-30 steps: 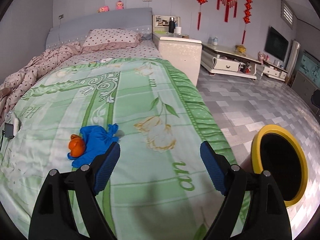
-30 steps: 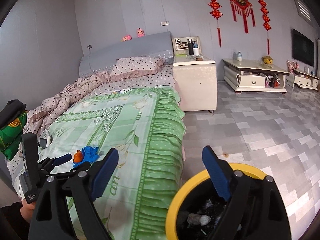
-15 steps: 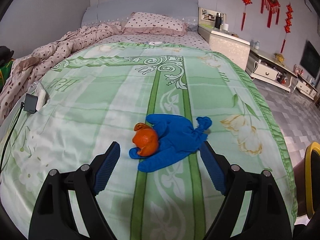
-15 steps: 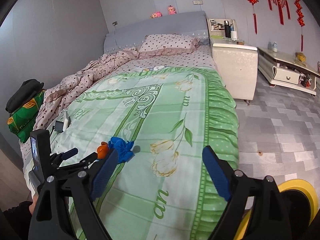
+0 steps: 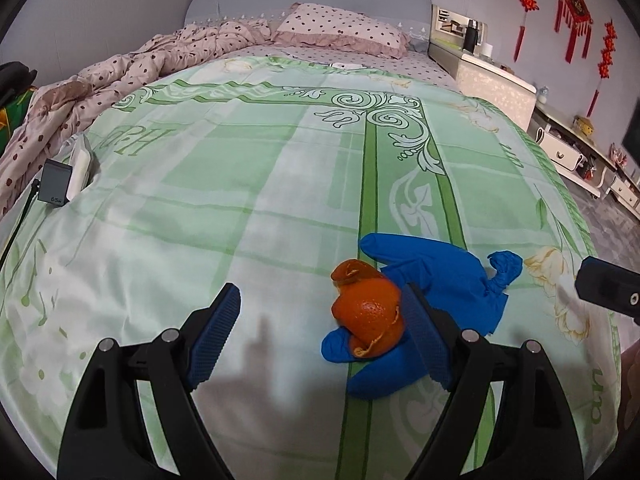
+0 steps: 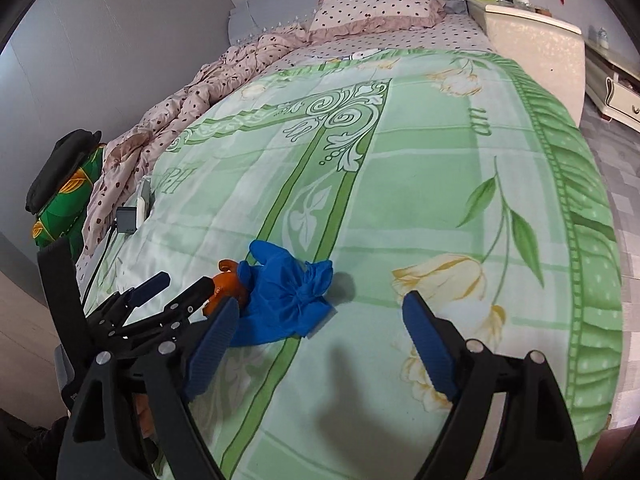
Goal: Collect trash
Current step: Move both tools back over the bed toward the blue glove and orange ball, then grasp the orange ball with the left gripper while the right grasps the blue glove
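An orange peel lies on a crumpled blue glove on the green flowered bedspread. My left gripper hovers open just above the spread. The peel sits between its fingers, close to the right finger, and no pad presses on it. In the right wrist view the glove lies just ahead of my right gripper, near its left finger. The right jaws are closing, still wide, with only bedspread between them. The left gripper shows beside the peel.
A grey charger with a cable lies at the bed's left edge by a rumpled dotted quilt. A green bag with a black hat stands off the left side. A white nightstand and tiled floor lie to the right.
Both grippers swung away from the yellow bin and the floor, over the bed, and sank toward the peel and glove. The bin has left both views.
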